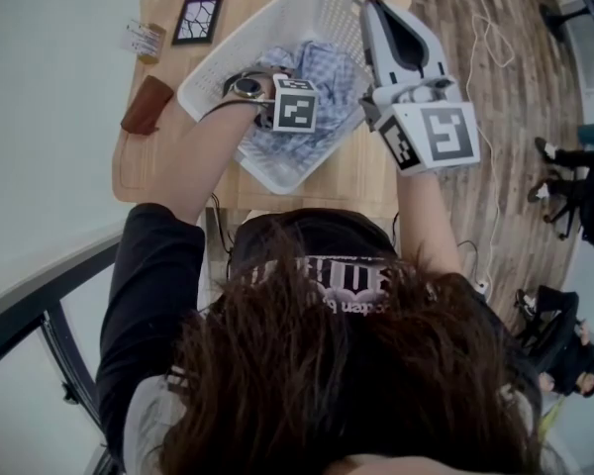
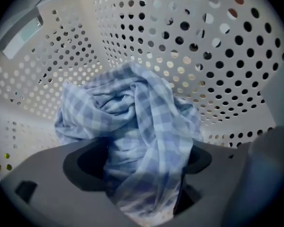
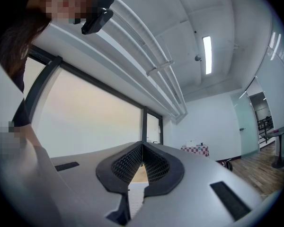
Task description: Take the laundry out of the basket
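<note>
A white perforated laundry basket (image 1: 218,67) stands on the wooden table (image 1: 346,181). A crumpled blue checked cloth (image 1: 327,72) lies inside it. My left gripper (image 1: 282,127) reaches down into the basket, its tips buried in the cloth. In the left gripper view the cloth (image 2: 137,112) runs down between the jaws of the left gripper (image 2: 142,174), which is shut on it, with the basket wall (image 2: 217,56) behind. My right gripper (image 1: 373,8) is held up over the basket's right rim. It points at the ceiling, and the right gripper (image 3: 142,145) is shut and empty.
Left of the basket on the table lie a brown leather pouch (image 1: 147,105), a black-framed tile (image 1: 197,20) and a small jar (image 1: 144,41). A white cable (image 1: 485,38) trails over the wooden floor to the right, where people (image 1: 574,181) sit.
</note>
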A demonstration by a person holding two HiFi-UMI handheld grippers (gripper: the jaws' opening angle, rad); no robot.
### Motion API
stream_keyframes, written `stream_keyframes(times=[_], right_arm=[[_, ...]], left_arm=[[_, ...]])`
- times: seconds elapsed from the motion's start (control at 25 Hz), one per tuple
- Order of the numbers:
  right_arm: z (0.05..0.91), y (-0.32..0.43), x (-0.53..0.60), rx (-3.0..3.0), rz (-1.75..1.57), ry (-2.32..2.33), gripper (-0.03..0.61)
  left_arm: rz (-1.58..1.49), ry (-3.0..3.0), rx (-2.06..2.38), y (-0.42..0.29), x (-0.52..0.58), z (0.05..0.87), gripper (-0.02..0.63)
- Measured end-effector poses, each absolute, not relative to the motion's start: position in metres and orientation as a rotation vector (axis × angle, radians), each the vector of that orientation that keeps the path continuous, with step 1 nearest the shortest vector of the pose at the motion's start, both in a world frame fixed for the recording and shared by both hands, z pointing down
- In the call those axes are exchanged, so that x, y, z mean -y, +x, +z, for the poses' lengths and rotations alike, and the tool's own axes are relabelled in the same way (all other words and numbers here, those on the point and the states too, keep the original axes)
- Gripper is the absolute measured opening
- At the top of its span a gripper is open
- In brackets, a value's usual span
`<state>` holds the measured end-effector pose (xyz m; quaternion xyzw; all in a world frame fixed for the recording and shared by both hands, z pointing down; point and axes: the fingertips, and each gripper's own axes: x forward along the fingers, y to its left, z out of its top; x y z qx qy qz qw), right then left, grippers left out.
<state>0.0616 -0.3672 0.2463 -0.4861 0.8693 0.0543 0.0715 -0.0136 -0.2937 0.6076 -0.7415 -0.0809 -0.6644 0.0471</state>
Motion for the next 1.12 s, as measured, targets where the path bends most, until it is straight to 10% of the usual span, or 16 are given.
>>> stream_keyframes(times=[0.44, 1.12], right_arm=[[0.247, 0.067, 0.370, -2.606, 0.167, -1.489, 0.026], [0.247, 0.076, 0.368, -2.602, 0.179, -1.509, 0.028]], left_arm=[[-2.108, -2.260, 0.370, -0.011, 0.286, 0.629, 0.409], [-2.174, -2.274, 0.268, -0.005, 0.298, 0.620, 0.146]])
